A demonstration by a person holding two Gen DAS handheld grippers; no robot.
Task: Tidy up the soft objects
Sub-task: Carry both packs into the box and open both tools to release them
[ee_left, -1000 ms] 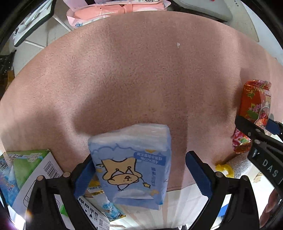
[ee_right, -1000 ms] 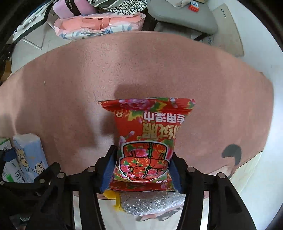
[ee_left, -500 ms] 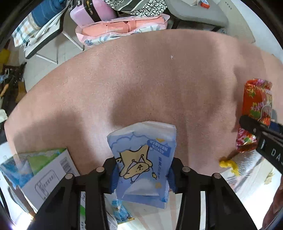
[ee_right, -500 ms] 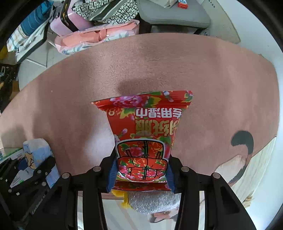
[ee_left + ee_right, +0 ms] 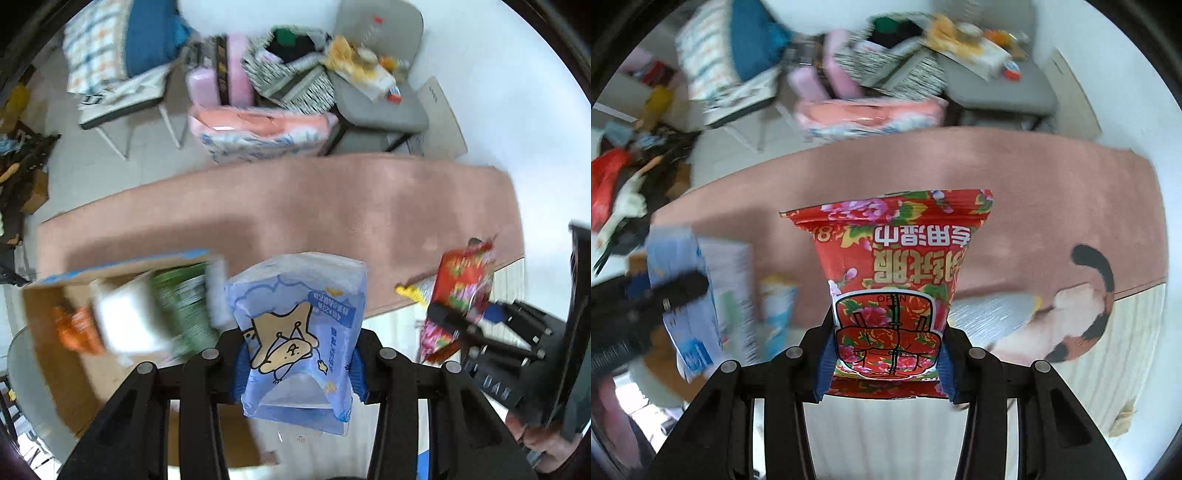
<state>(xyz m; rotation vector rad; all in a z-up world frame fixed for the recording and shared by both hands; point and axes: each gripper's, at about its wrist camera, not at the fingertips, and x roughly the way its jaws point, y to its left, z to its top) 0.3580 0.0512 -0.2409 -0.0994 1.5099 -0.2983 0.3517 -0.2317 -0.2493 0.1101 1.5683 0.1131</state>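
Left wrist view: your left gripper (image 5: 297,363) has just squeezed in on the blue pack (image 5: 299,332), and the blue pads press both its sides. The pack hangs in the air above the pink mat (image 5: 295,206). A brown box (image 5: 74,354) sits low on the left, with other packs in it, though that part is blurry. Far on the right you can see the red pack (image 5: 460,288) in your other gripper. If the box is where the soft things go, which I think it is, carry the blue pack over its open top. Go slower, so the pack does not swing. Keep the squeeze soft but firm; the pack is squishy and could slip out.

Right wrist view: your right gripper (image 5: 886,363) has closed in too and now holds the red pack (image 5: 892,280) by its lower end. It is also up off the mat (image 5: 1052,192). The box (image 5: 661,354) is at the left, behind the left gripper (image 5: 646,295). Let one hand go first so the two do not bump. Lower each pack into the box before you let go.
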